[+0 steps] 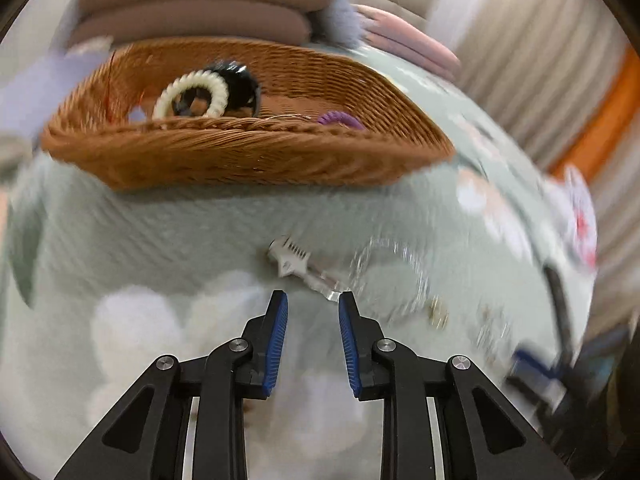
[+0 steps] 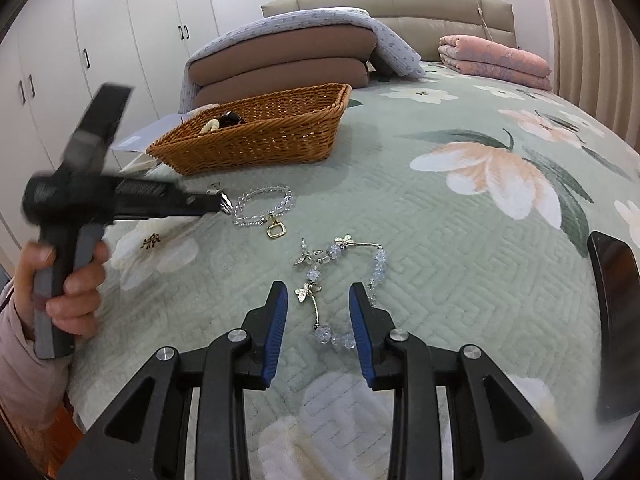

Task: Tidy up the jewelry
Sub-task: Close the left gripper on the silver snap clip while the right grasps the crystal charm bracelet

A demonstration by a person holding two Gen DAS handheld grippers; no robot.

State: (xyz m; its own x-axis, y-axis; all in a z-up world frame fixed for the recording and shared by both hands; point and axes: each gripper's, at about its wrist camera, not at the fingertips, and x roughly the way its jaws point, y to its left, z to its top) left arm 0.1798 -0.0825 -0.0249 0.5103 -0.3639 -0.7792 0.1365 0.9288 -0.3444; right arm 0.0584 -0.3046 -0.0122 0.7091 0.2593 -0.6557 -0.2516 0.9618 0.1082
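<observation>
I see the bed's green floral quilt [image 2: 460,248] filling both views, and I place everything else by the wicker basket [image 2: 256,136] standing on it. Behind the basket lie folded brown cushions [image 2: 280,60] under a pale blue blanket [image 2: 320,20]; a folded pink blanket [image 2: 496,62] sits well to its right. Inside the basket are a cream spiral hair tie [image 1: 192,94], a black one [image 1: 240,80] touching it, and a purple tie [image 1: 340,120] by the near wall.

In front of the basket, the left gripper [image 2: 218,204], held in a hand [image 2: 60,276], has its tips at a silver hair clip [image 1: 290,258]. In its own view the jaws stand apart, nothing pinched between the pads (that view is badly blurred). Just beside the clip lies a clear bead bracelet [image 2: 262,204] with a gold charm.

Nearer to me, farther from the basket, my right gripper [image 2: 318,294] is released, jaws parted around a dragonfly bead bracelet [image 2: 344,280] lying flat on the quilt; the right pad is at its beads.
</observation>
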